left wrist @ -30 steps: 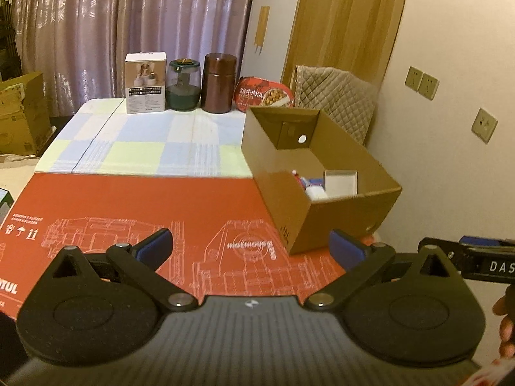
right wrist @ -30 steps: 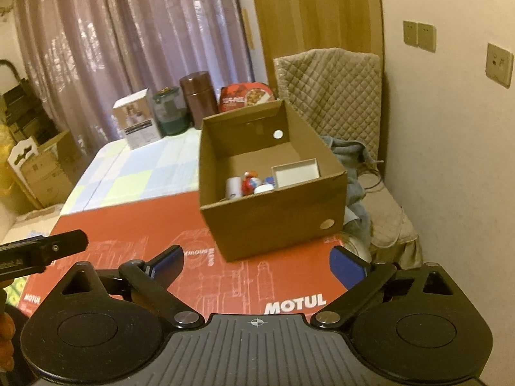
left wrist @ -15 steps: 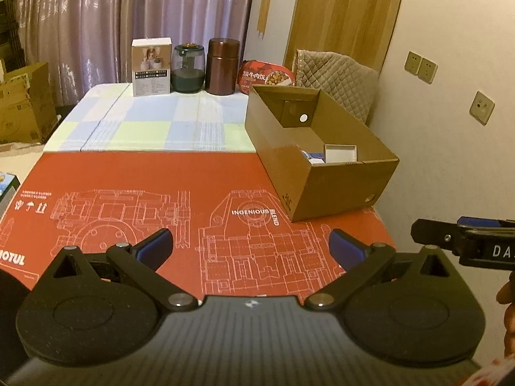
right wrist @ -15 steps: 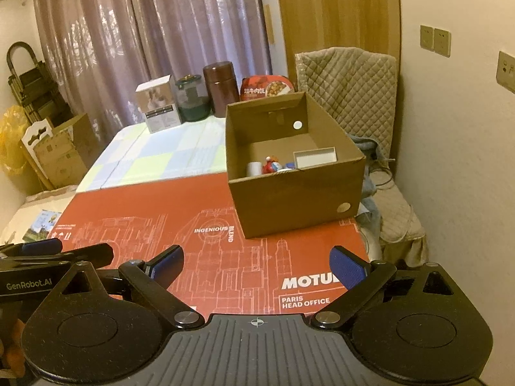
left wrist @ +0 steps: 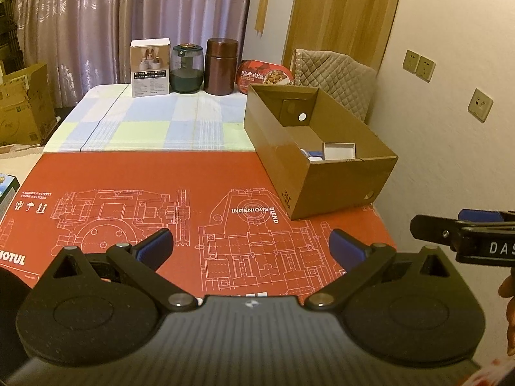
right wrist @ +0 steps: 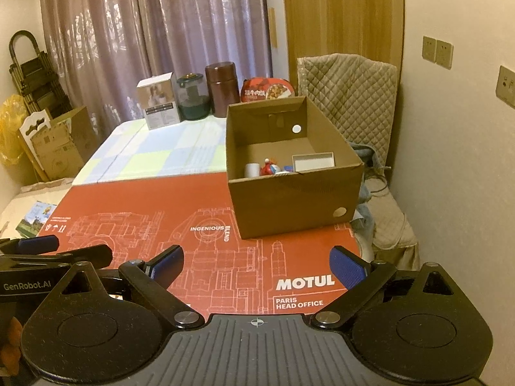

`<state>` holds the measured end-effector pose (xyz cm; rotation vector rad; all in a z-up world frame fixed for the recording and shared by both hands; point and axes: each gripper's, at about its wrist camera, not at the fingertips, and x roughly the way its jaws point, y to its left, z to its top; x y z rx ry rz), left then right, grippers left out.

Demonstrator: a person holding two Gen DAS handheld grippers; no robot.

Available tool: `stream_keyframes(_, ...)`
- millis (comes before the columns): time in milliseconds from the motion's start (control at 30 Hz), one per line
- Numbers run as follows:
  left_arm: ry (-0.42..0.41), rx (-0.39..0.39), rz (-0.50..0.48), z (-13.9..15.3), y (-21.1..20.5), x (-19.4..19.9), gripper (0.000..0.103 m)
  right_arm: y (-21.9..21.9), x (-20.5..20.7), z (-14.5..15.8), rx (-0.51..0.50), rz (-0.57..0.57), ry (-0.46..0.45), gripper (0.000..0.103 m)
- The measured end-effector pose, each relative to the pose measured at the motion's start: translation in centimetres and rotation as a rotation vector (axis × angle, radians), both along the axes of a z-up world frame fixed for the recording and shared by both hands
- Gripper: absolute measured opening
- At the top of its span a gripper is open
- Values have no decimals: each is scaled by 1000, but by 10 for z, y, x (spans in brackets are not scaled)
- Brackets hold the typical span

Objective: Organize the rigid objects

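Both tongs released, empty, well short of the cardboard box.
Left gripper, right gripper spread wide; careless reach could shove box off red mat.

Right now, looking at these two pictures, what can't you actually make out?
- Cardboard box contents, left wrist view: near wall hides all but a white tray's top.
- Small red and white items, right wrist view: too small to identify.
- Box's near floor, right wrist view: hidden by its front wall.
- Right gripper, left wrist view: cut off by the edge.
- Booklet beside the red mat: print too small.
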<state>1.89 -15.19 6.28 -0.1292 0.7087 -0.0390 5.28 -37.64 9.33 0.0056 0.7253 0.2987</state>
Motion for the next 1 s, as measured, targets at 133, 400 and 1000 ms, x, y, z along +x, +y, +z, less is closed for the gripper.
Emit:
stream_keyframes(133,1,1,-6,-1,-2,0,102,-1,0,-1,-2,-3,1,94)
stream_keyframes(400,-3,-3,-5,0,0,0,102,-2,1,-3,-10,-4,-1,94)
stream_keyframes(1000,-4,-12,-4,-1,0,-1,102,-2,1,-3,-8,-4,2,94)
